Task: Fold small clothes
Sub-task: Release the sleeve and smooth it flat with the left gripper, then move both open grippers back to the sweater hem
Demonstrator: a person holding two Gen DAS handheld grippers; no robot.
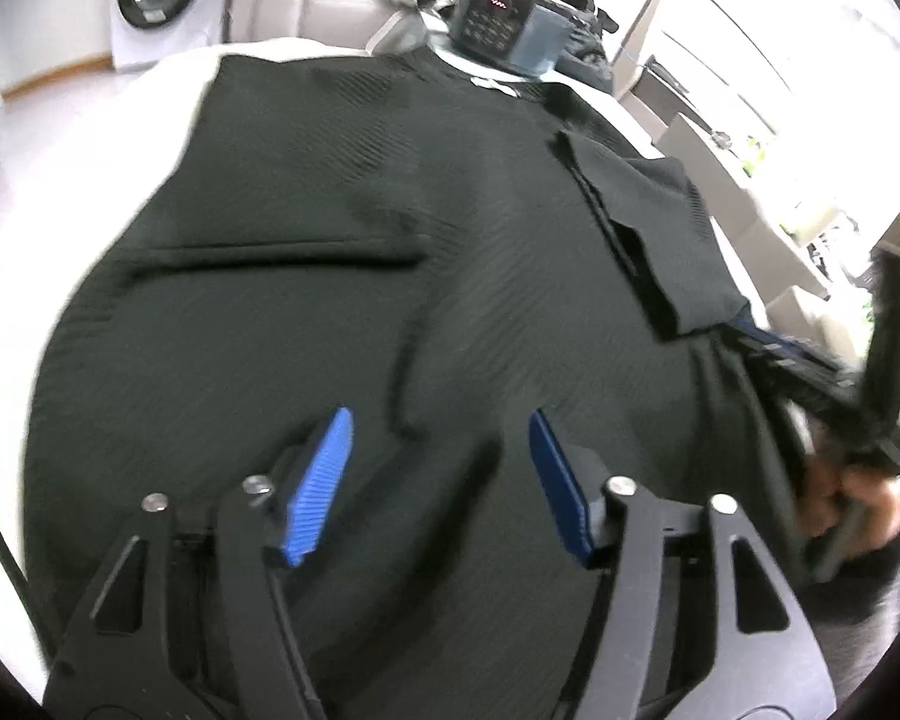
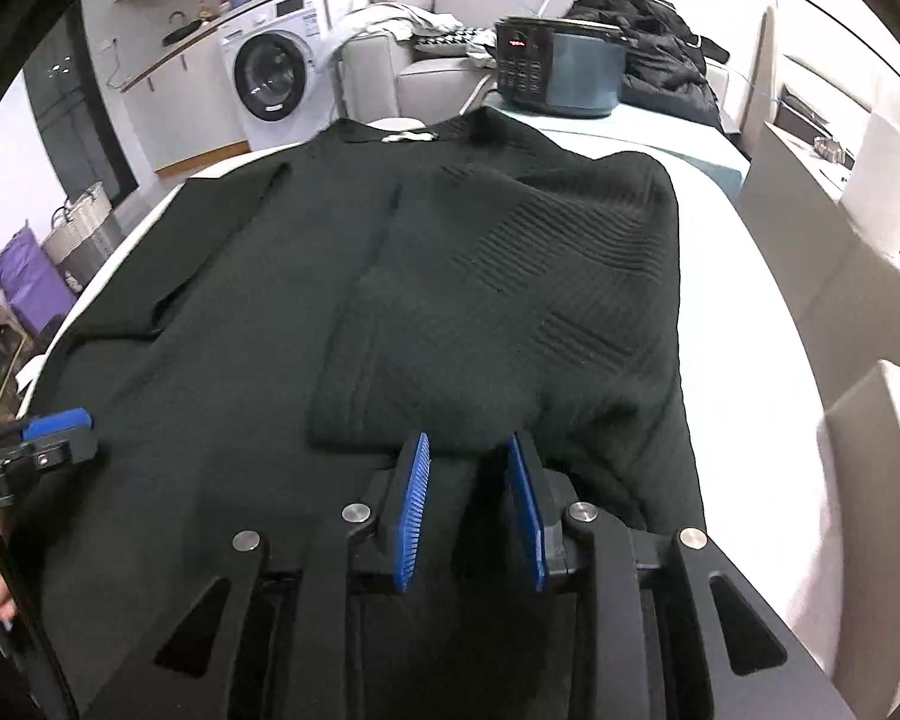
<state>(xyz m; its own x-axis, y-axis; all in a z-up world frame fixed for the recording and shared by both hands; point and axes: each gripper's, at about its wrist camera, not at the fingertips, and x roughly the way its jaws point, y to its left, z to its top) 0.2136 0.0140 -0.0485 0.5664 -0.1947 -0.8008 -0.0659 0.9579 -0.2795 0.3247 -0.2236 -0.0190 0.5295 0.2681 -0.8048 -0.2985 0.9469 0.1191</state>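
A black knit sweater (image 1: 342, 312) lies spread on a white table (image 2: 744, 324), collar at the far end. Its right side is folded over the middle, and that flap (image 2: 510, 300) ends in a hem just before my right gripper (image 2: 468, 439). The right gripper's blue pads stand a little apart at the hem and press on nothing. My left gripper (image 1: 439, 414) hovers open over the near part of the sweater, nothing between its pads. A short sleeve (image 1: 648, 222) lies folded inward at the right of the left wrist view. A hand (image 1: 858, 498) holds the blurred right gripper there.
A black and blue appliance (image 2: 555, 69) with a keypad stands at the table's far end, a black jacket (image 2: 660, 48) behind it. A washing machine (image 2: 270, 75) and a grey sofa (image 2: 402, 60) stand beyond. Baskets (image 2: 78, 228) sit on the floor at left, pale chairs (image 2: 810, 228) at right.
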